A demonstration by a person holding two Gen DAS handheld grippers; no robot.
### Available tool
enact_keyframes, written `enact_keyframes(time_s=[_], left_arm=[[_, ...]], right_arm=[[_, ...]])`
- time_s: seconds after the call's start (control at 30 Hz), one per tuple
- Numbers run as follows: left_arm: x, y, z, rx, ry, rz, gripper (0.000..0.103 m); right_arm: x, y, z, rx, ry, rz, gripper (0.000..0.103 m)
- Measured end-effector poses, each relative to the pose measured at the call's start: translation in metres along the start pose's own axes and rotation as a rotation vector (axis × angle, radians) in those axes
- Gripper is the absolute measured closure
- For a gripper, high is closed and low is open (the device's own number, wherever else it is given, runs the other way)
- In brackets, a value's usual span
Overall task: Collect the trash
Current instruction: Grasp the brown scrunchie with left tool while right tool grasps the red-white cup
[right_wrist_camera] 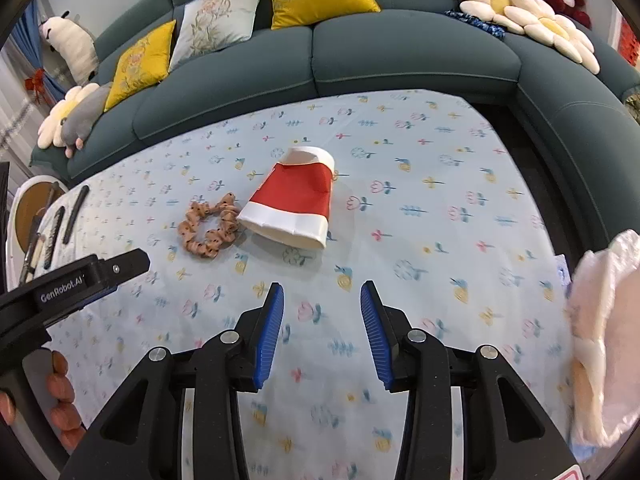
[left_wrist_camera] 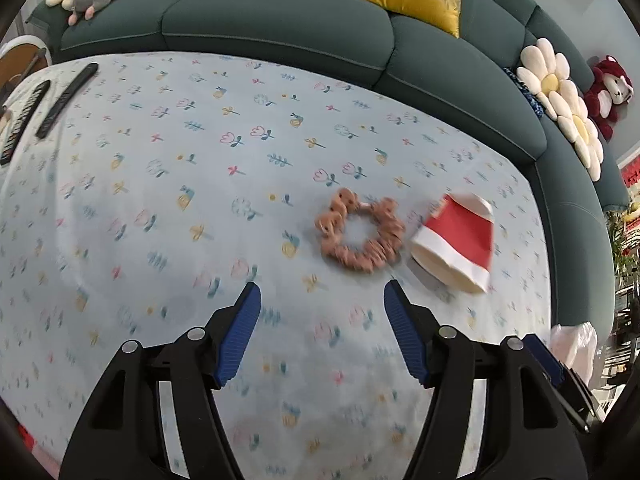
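A crushed red-and-white paper cup (left_wrist_camera: 456, 240) (right_wrist_camera: 296, 204) lies on its side on the flowered tablecloth (left_wrist_camera: 160, 200) (right_wrist_camera: 440, 240). Touching its left side is a brown dotted scrunchie (left_wrist_camera: 360, 236) (right_wrist_camera: 210, 226). My left gripper (left_wrist_camera: 323, 292) hangs open over the cloth just in front of the scrunchie, with nothing between its blue pads. My right gripper (right_wrist_camera: 322, 289) is also open and empty, a short way in front of the cup. A crumpled white plastic bag (right_wrist_camera: 600, 340) (left_wrist_camera: 576, 344) sits at the right edge.
Two dark remotes (left_wrist_camera: 66, 100) (right_wrist_camera: 74, 212) lie at the table's far left. A green sofa (left_wrist_camera: 280, 28) (right_wrist_camera: 400, 52) with yellow cushions and flower pillows wraps around the far and right sides. A hand (right_wrist_camera: 60, 396) shows at the lower left of the right wrist view.
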State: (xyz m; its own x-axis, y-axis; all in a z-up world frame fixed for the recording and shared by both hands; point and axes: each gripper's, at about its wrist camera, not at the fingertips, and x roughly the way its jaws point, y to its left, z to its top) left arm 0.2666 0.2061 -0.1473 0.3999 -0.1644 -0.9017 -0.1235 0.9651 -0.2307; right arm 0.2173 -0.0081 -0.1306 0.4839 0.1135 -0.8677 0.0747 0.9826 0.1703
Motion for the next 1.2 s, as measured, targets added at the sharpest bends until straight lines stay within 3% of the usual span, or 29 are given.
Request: enact_keyframes(time_s=[0.27, 0.5, 0.57, 0.63, 0.73, 0.77, 1.2], left_arm=[[0.046, 0.000, 0.024, -0.003, 0.034, -0.004, 0.043], [0.064, -0.008, 0.027, 0.042, 0.037, 0.002, 0.056], [0.065, -0.013, 0.025, 0.076, 0.031, 0.009, 0.076], [0.066, -0.016, 0.024, 0.089, 0.036, 0.003, 0.094], [0.063, -0.018, 0.020, 0.088, 0.031, -0.006, 0.096], [0.061, -0.020, 0.019, 0.091, 0.027, -0.005, 0.097], [-0.023, -0.079, 0.001, 0.156, -0.058, -0.080, 0.097]], right_arm=[[0.047, 0.007, 0.018, 0.006, 0.029, 0.005, 0.063], [0.069, 0.010, 0.029, 0.012, 0.024, 0.003, 0.063], [0.073, 0.009, 0.030, 0.016, 0.022, 0.001, 0.063], [0.077, 0.007, 0.030, 0.024, 0.025, 0.002, 0.072], [0.079, 0.007, 0.030, 0.018, 0.028, 0.014, 0.095], [0.077, 0.007, 0.030, 0.018, 0.027, 0.020, 0.096], [-0.002, -0.013, 0.032, 0.052, -0.083, 0.064, 0.098]])
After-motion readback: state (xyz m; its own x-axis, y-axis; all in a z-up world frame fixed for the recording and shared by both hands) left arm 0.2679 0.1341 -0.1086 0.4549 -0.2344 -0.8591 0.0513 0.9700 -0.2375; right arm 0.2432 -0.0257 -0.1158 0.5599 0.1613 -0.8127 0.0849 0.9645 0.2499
